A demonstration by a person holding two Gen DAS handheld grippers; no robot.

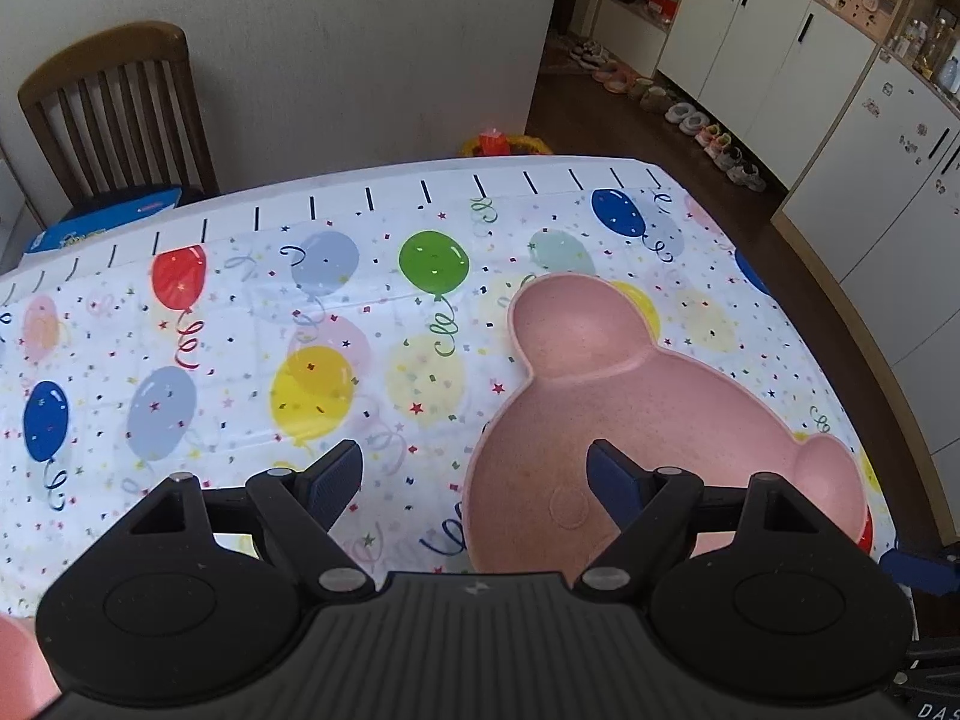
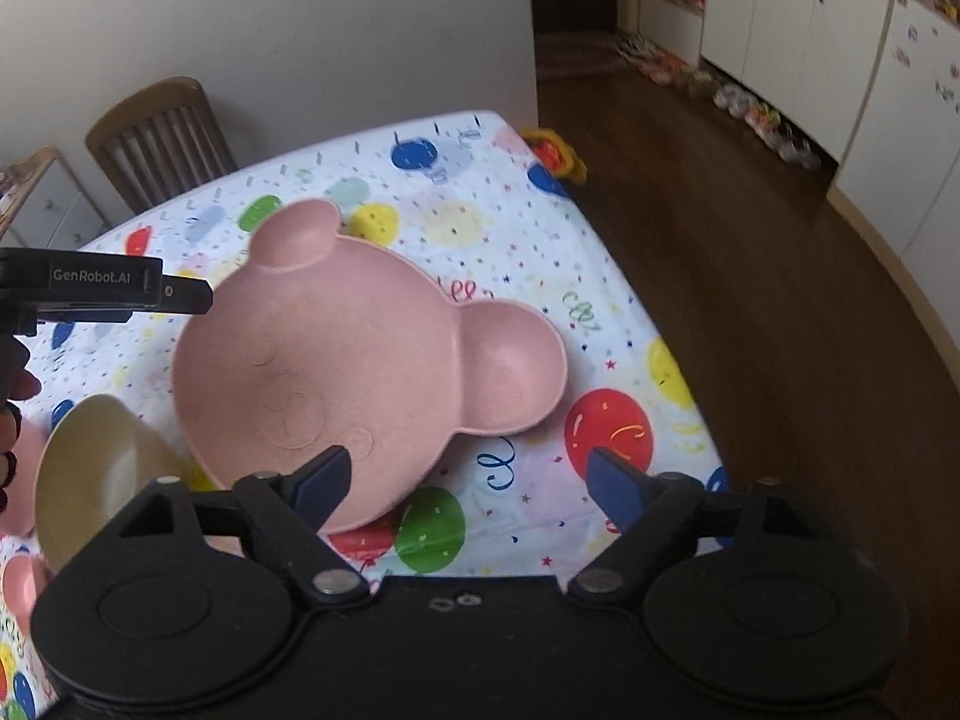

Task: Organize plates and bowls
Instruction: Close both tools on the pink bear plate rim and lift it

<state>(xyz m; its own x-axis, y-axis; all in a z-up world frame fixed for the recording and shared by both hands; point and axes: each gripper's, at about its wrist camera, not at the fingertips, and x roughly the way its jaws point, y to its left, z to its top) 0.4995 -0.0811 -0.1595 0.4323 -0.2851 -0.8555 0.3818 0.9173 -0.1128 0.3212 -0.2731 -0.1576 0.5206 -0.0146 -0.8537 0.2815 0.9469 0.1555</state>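
A pink bear-shaped plate (image 1: 654, 414) with two round ear wells lies on the balloon-print tablecloth (image 1: 240, 360). My left gripper (image 1: 474, 480) is open and empty, its right finger over the plate's main well, its left finger over the cloth. In the right wrist view the same plate (image 2: 336, 354) lies ahead and left of my right gripper (image 2: 465, 480), which is open and empty, its left finger above the plate's near rim. A beige bowl (image 2: 102, 474) sits left of the plate. The left gripper's body (image 2: 102, 288) shows at the left edge.
A wooden chair (image 1: 120, 114) stands behind the table by the wall, with a blue box (image 1: 108, 222) on it. The table's right edge (image 2: 654, 324) drops to a wood floor. Pink dishes (image 2: 21, 588) show at the left. White cabinets (image 1: 768, 42) and several shoes line the far wall.
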